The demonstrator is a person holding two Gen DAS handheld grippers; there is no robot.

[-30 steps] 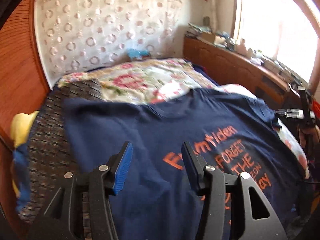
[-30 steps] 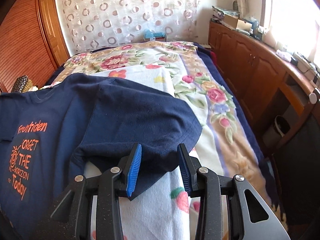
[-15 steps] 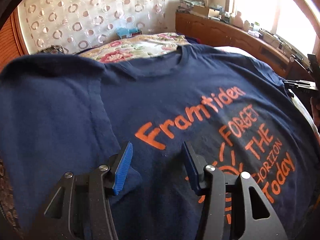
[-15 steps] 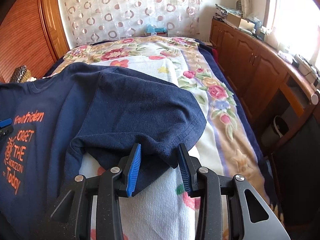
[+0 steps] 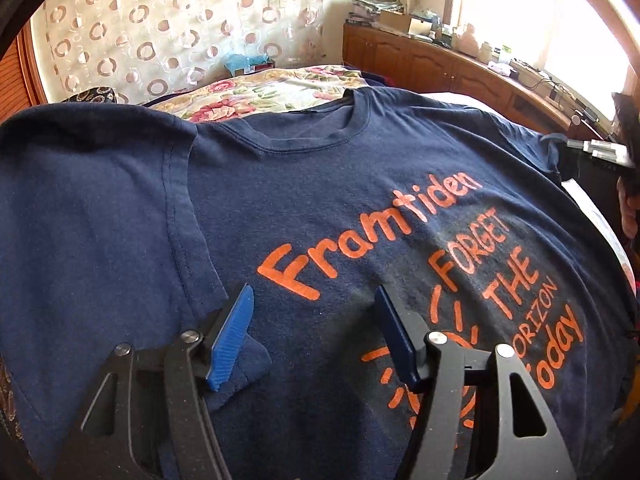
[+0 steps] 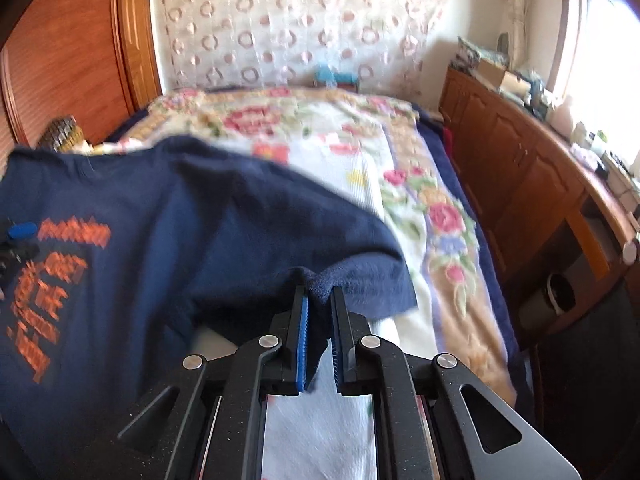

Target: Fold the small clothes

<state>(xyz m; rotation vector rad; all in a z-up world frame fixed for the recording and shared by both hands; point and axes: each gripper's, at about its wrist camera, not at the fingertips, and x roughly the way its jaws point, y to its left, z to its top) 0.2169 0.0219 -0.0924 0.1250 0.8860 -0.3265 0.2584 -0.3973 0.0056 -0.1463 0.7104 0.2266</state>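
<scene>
A navy T-shirt [image 5: 320, 184] with orange print lies face up on the bed, neck toward the far wall. My left gripper [image 5: 312, 300] is open and empty, low over the shirt's chest beside its left sleeve [image 5: 88, 216]. In the right wrist view my right gripper [image 6: 319, 296] is shut on the edge of the shirt's right sleeve [image 6: 352, 280], with the fabric bunched between the blue pads. The shirt [image 6: 160, 240] spreads to the left there. The right gripper also shows at the right edge of the left wrist view [image 5: 600, 148].
The bed has a floral blanket [image 6: 400, 184] and a white towel [image 6: 320, 432] under the shirt. A wooden cabinet [image 6: 540, 184] with clutter runs along the right under the window. A wooden wardrobe [image 6: 60, 60] stands at left. A curtain [image 5: 180, 32] covers the far wall.
My right gripper has closed on the sleeve edge and the view has shifted with blur. My left gripper has come down closer over the shirt's chest, still open.
</scene>
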